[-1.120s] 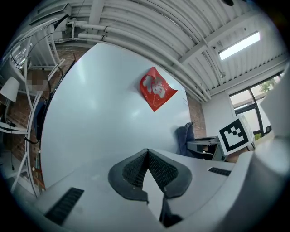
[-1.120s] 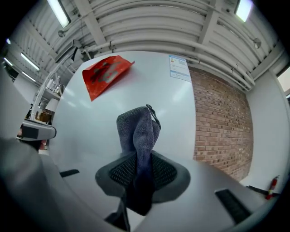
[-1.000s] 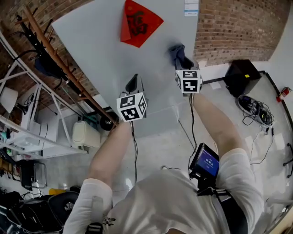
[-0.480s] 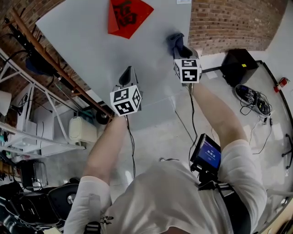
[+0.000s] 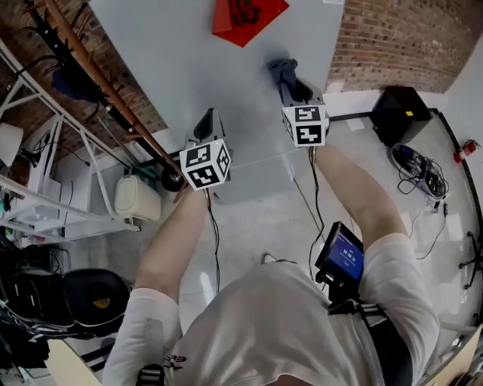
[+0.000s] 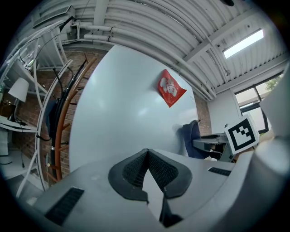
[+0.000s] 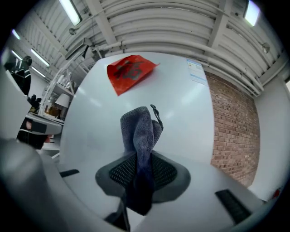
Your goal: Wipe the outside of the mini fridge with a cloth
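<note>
Between my right gripper's (image 7: 142,170) jaws sits the cloth (image 7: 140,131), a blue-grey knitted microfibre rag folded into a thick upright wad. The black mesh-textured pads are clamped on its lower part, and its rounded top, with a small loop at one corner, stands up past the tips. From the left gripper view that free end looks to lie against the mini fridge (image 7: 181,118), though I cannot make out how firmly.

My left gripper (image 6: 147,170) has its jaws drawn together, the ribbed black pads meeting in a narrow point with nothing between them. It is aimed at the same panel, lower and to the left of the cloth.

From the head view, the right gripper (image 5: 294,92) carries the cloth (image 5: 283,71) near the fridge's right edge, and the left gripper (image 5: 207,121) is close to the panel's lower part. Each has a white cube with black square markers behind its jaws.

The mini fridge (image 5: 189,53) shows a broad, flat, smooth, pale grey face with a faint sheen. A red diamond-shaped paper decoration (image 5: 249,15) is stuck high on it, and a small printed label (image 7: 197,72) sits near its upper right corner. A rough red brick wall (image 5: 400,38) stands to the right of it, and a slanted wooden pole (image 5: 106,83) to the left.
</note>
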A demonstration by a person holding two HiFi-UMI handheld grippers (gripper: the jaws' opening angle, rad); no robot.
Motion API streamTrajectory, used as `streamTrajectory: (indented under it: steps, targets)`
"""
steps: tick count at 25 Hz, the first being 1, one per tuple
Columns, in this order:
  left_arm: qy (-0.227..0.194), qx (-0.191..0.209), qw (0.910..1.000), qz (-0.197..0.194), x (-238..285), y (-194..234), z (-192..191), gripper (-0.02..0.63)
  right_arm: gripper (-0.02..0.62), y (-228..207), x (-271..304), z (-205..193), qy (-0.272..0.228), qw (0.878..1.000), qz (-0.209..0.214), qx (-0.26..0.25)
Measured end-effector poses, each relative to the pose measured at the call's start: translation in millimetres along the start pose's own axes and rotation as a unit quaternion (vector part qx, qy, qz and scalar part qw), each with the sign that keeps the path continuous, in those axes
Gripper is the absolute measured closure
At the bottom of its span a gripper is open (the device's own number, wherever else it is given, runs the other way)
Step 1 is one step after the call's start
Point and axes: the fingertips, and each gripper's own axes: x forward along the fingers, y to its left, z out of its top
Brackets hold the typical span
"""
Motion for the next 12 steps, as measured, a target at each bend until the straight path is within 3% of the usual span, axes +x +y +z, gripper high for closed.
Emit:
streamTrajectory:
  steps: [9, 12]
  targets:
    - [0.029, -0.01, 0.9977, 0.06, -57.3, 88.5, -24.6, 0.603, 0.509, 206.0, 4.8, 0.3, 0.001, 0.989, 0.145, -0.02]
    - [0.036, -0.014, 0.9964, 0.076, -71.7, 117.3, -33.7, 0.603, 0.509, 256.7, 10.6, -3.8, 0.007, 0.985, 0.173, -0.018]
